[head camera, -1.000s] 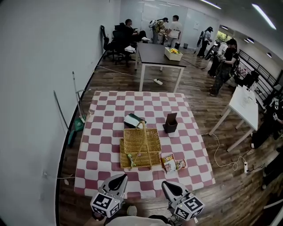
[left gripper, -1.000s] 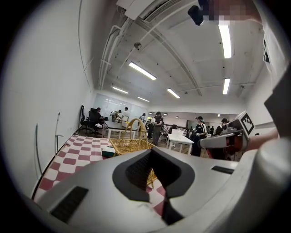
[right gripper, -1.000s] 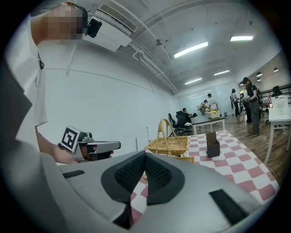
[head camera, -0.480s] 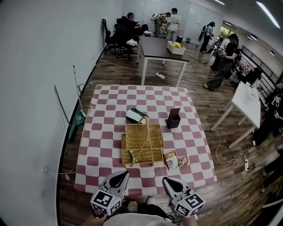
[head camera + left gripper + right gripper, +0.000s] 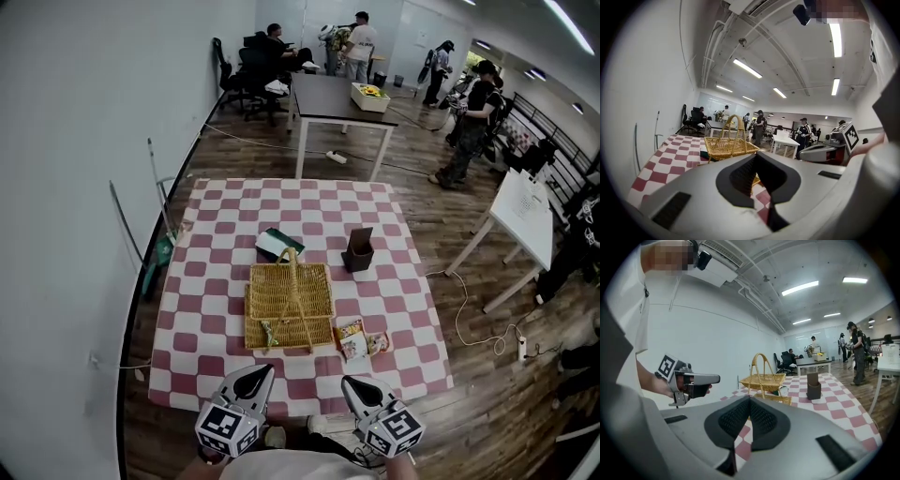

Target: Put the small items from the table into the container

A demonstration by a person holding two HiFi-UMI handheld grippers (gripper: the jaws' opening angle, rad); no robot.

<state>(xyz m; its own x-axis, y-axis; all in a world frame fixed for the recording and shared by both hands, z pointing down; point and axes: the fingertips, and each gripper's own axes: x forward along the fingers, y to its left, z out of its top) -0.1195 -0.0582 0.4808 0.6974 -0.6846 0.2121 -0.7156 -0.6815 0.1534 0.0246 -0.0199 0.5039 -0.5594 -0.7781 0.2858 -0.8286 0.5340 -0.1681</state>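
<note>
Head view shows snack packets (image 5: 359,343) beside basket (image 5: 289,302); gripper views don't, own bodies blocking near table (image 5: 206,281). Left gripper (image 5: 251,380), right gripper (image 5: 359,386): jaws closed, empty.

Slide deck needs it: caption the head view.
Left gripper and right gripper, both shut, hover before checkered table holding wicker basket, snack packets.

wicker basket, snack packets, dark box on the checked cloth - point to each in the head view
wicker basket (image 5: 317,292), head view, bare woven bottom right of the handle.
snack packets (image 5: 354,343), head view, middle of the larger packet.
dark box (image 5: 357,261), head view, its lower body.
</note>
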